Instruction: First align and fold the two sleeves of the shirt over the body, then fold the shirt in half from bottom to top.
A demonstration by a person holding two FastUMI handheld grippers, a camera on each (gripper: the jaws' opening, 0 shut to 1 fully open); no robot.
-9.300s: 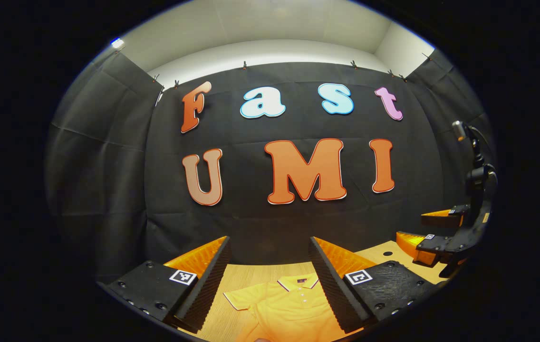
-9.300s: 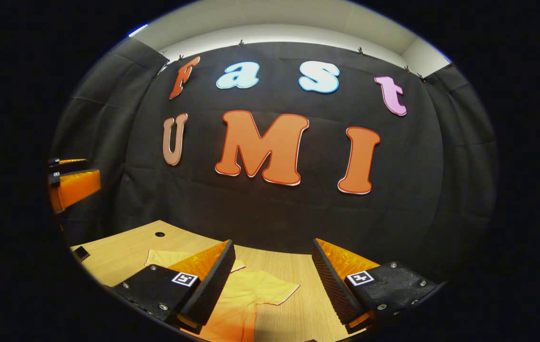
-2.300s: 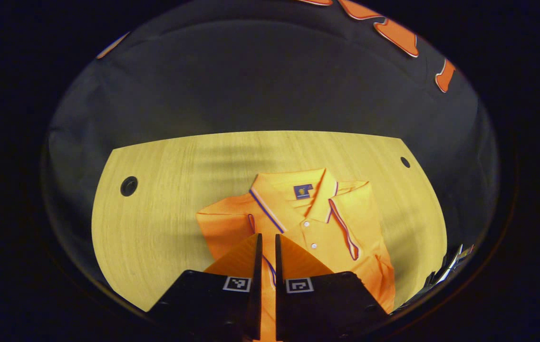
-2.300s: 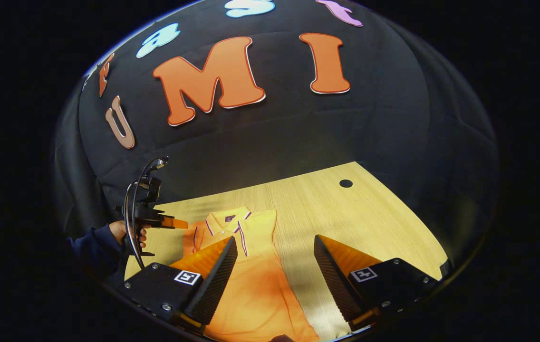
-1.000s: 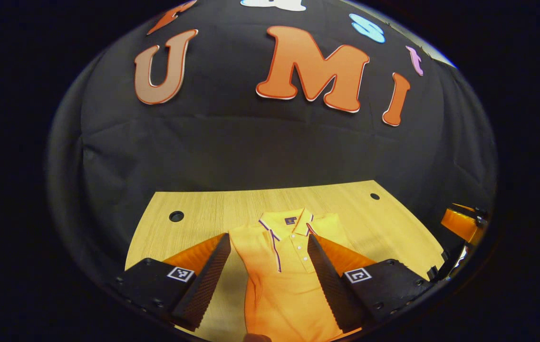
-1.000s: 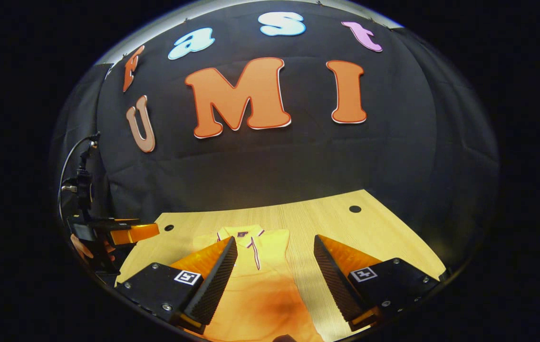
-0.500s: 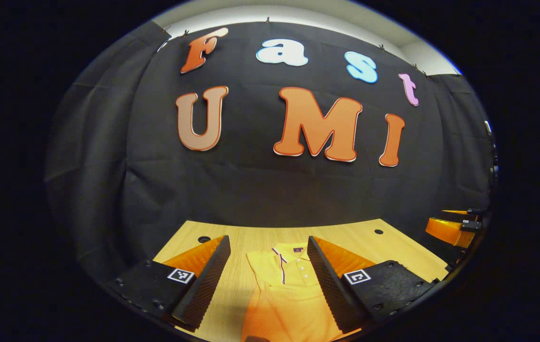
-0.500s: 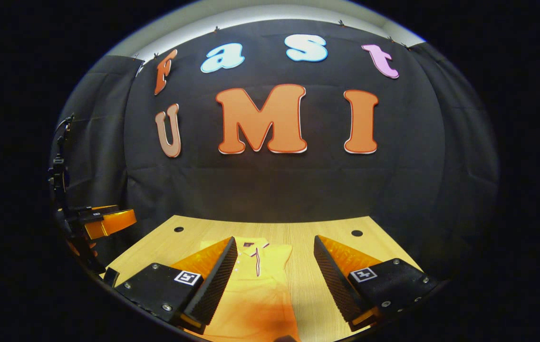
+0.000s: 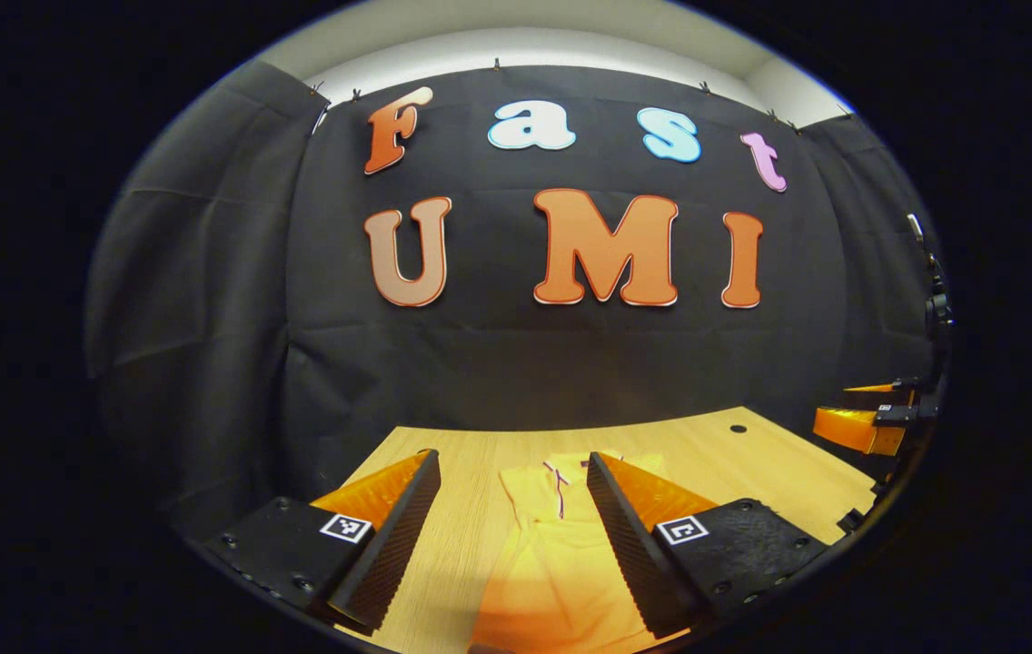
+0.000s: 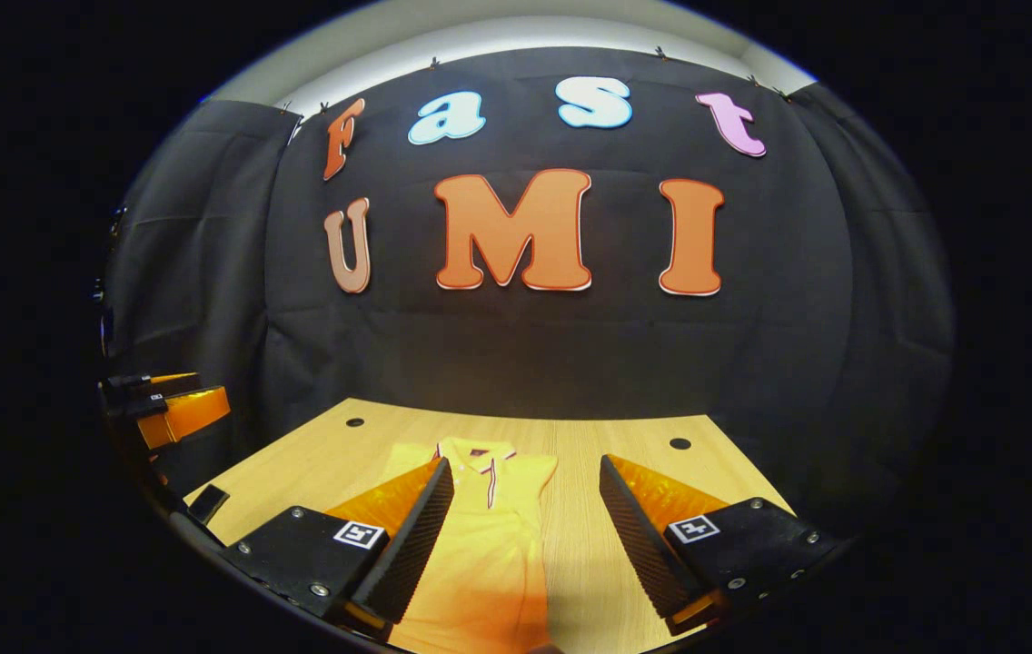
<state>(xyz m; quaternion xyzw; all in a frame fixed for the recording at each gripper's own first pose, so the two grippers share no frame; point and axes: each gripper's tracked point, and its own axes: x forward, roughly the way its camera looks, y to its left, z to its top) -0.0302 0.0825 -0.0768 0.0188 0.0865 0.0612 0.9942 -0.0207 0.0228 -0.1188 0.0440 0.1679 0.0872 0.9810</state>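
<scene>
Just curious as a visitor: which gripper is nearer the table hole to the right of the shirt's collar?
Right, probably. The right gripper hovers with the hole just ahead, beside its right finger; the left gripper hovers over the shirt's other side, farther off.

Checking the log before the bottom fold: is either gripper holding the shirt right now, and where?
Nothing is held. The left gripper and right gripper both have jaws apart above the shirt, which lies on the table.

A wooden table [image 9: 480, 454] with round holes [image 10: 679, 443] near its far corners stands against the black cloth wall [image 10: 516, 363]. Above the cloth, a pale wall [image 9: 525, 50] is lit.
</scene>
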